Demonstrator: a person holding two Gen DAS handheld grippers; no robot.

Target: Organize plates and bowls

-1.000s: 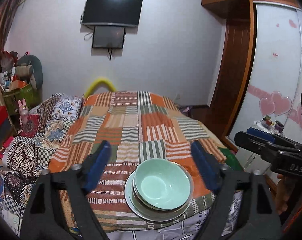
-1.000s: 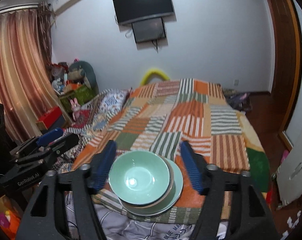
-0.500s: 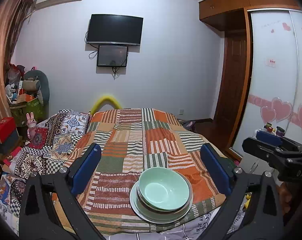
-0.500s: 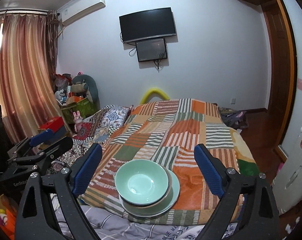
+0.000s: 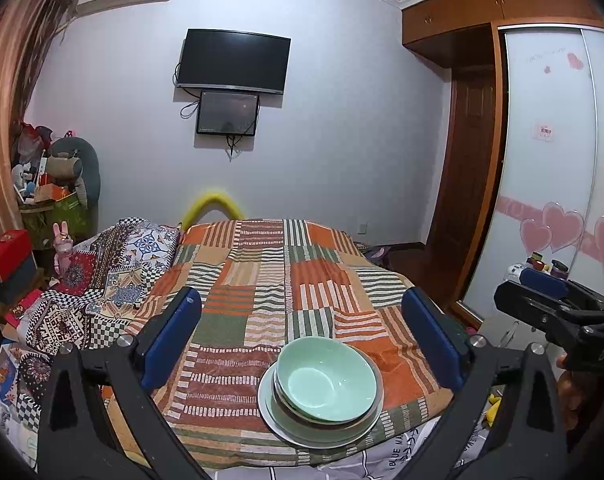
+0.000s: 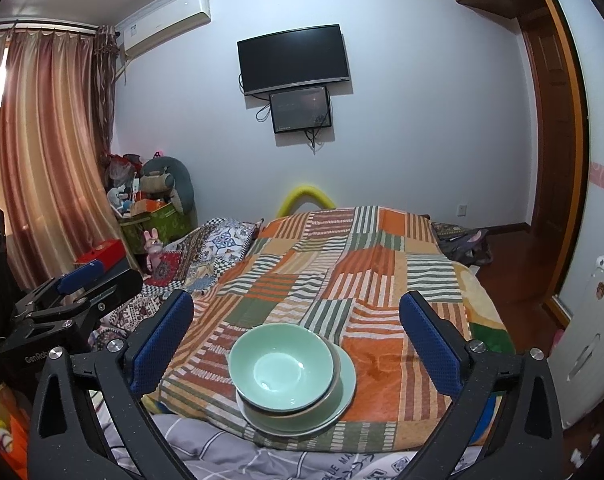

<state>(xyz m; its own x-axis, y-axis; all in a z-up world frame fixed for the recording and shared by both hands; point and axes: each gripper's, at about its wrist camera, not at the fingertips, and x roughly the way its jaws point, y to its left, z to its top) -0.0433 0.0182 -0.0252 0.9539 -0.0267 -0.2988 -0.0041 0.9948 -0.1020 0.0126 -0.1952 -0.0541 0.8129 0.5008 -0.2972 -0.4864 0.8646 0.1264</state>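
A pale green bowl (image 5: 326, 376) sits nested in a second bowl on a stack of green plates (image 5: 279, 426), near the front edge of the bed. It also shows in the right wrist view (image 6: 279, 364), with the plates (image 6: 344, 394) under it. My left gripper (image 5: 302, 336) is open and empty, held back from and above the stack. My right gripper (image 6: 293, 336) is open and empty too, also back from the stack. Each gripper shows at the edge of the other's view.
The stack rests on a striped patchwork blanket (image 5: 269, 280) over the bed. Patterned pillows (image 5: 101, 272) and boxes with toys (image 5: 41, 208) lie left. A wardrobe (image 5: 550, 184) and a door (image 5: 470, 168) stand right. A grey sheet (image 6: 205, 444) hangs at the front.
Both grippers have opened wide and drawn back and up from the stack. The bowl and plates have stayed in place on the blanket.
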